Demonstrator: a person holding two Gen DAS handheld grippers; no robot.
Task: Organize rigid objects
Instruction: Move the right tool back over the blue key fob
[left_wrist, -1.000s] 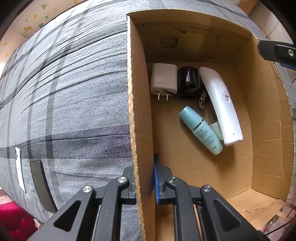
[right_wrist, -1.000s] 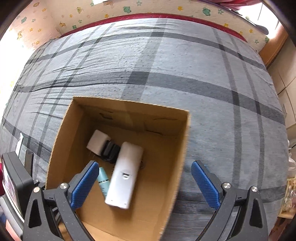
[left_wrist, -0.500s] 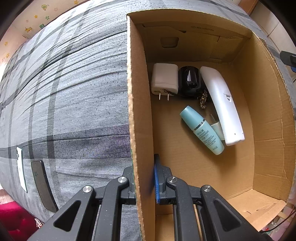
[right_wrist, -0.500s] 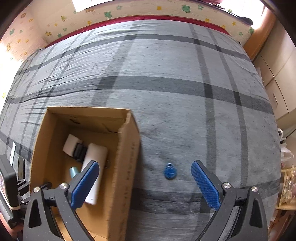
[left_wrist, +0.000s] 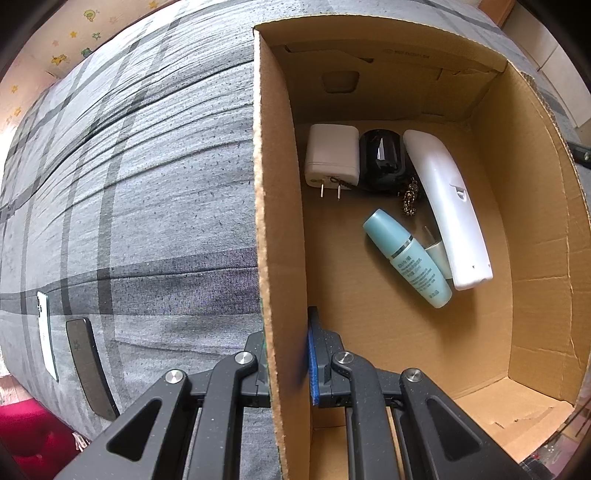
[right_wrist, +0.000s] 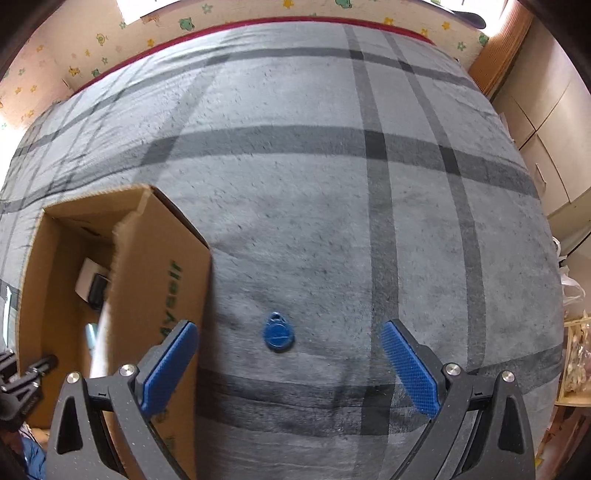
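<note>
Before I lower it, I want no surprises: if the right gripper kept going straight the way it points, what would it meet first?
Most likely the blue key fob, lying on the grey plaid blanket between the open fingers of the right gripper. Depth is unclear; the cardboard box sits just beside its path.

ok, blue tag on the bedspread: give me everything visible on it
The blue tag is a small teardrop-shaped fob, plastic by its look, with a round body and a small loop with a hole at its far end. It lies flat on the grey plaid bedspread, outside the cardboard box. It sits between the open right tongs, untouched.
</note>
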